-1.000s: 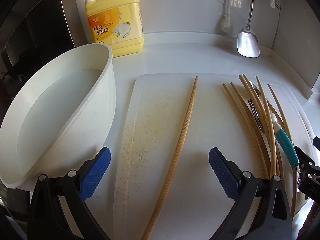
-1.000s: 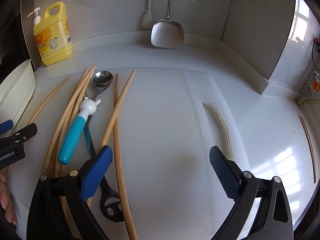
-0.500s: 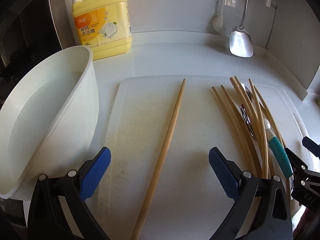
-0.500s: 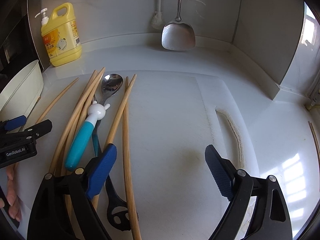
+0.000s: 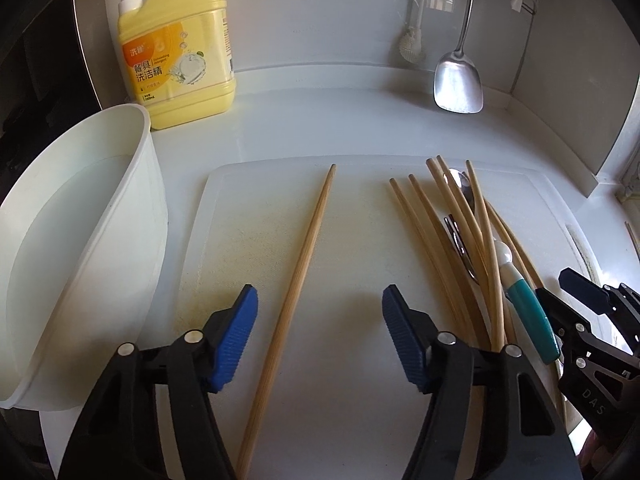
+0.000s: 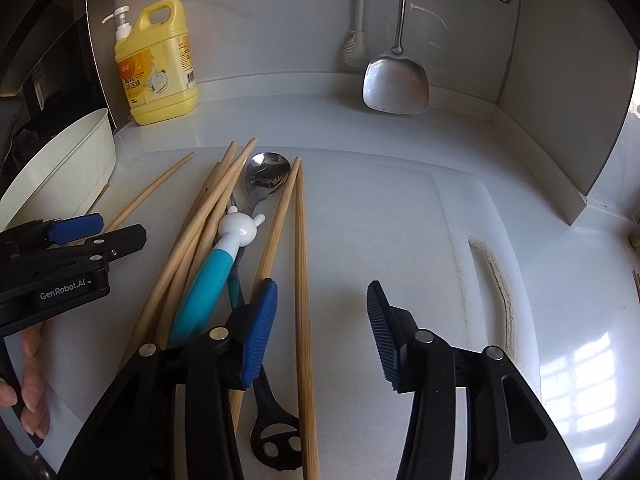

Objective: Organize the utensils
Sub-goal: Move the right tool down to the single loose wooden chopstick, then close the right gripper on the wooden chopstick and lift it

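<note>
Lone chopstick [image 5: 298, 292]: lies on the board [image 5: 360, 420], running from near its far edge toward the near edge, well apart from the other utensils. It now sits left of centre between the left jaws; a second ago it lay nearer the middle of that view.
Change: the left gripper [image 5: 318, 344] has shifted right and eased back; the tub [image 5: 80, 248] fills less of its view. The right gripper [image 6: 322, 328] has closed in on the pile. My reading: both are lining up for a pick, none made yet.
Left jaws: wide apart, empty, straddling the lone chopstick, which passes nearer the left pad.
Pile [image 6: 224, 216]: chopsticks fanned across the right part of the board, over a spoon [image 6: 268, 174], a teal-handled tool [image 6: 208, 284] and a black-handled one [image 6: 276, 436].
Right jaws: apart, empty. The left pad is over the pile's right side; the rightmost chopstick [image 6: 302, 320] runs between the pads.
Tub: white, off the board's left edge, on the counter [image 5: 320, 124]; likely the target.
Behind: soap bottle [image 5: 180, 44] at the counter's back left corner; spatula [image 5: 458, 80] hanging on the wall.
</note>
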`<state>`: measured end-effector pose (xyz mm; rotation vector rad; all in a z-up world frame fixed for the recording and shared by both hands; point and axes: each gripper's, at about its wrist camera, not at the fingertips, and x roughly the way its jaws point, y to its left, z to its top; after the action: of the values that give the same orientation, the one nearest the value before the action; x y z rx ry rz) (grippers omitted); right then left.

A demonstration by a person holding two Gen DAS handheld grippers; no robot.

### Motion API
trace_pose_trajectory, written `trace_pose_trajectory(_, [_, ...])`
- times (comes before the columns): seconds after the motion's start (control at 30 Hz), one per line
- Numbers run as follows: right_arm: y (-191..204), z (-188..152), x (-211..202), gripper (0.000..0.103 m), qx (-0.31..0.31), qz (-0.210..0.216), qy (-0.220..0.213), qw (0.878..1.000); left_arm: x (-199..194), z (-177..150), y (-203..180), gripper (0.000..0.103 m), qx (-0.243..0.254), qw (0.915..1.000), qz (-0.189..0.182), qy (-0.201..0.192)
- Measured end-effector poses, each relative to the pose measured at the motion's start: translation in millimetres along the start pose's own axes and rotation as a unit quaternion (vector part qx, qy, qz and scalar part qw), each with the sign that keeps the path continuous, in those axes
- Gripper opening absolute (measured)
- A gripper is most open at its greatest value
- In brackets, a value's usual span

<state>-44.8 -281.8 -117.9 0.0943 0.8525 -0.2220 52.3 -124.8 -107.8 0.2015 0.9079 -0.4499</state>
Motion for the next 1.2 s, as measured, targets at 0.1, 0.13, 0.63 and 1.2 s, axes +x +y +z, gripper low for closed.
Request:
trace_pose_trajectory(0.1, [2, 1, -1, 0.020, -0.008, 0.001, -0.001, 1.000, -2, 0, -3, 0.033, 0.004, 1.0000, -0.004, -0.001])
trace_pose_trajectory(0.13, [2, 1, -1, 0.010, -0.009, 0.001, 0.000, 1.000, -3, 1, -3, 0.026, 0.004, 1.0000, -0.004, -0.001])
trace_pose_trajectory(0.63, [-17, 0, -13, 0.006, 0.039, 0.015, -0.007, 0.999, -20, 0, 5, 0.007, -0.018, 0.9998, -0.009, -0.007])
trace_pose_trajectory(1.2, [16, 65, -106, 0.006, 0.002, 0.073, -0.053, 0.996, -144, 33, 44, 0.007, -0.070, 0.9963, 0.009, -0.049])
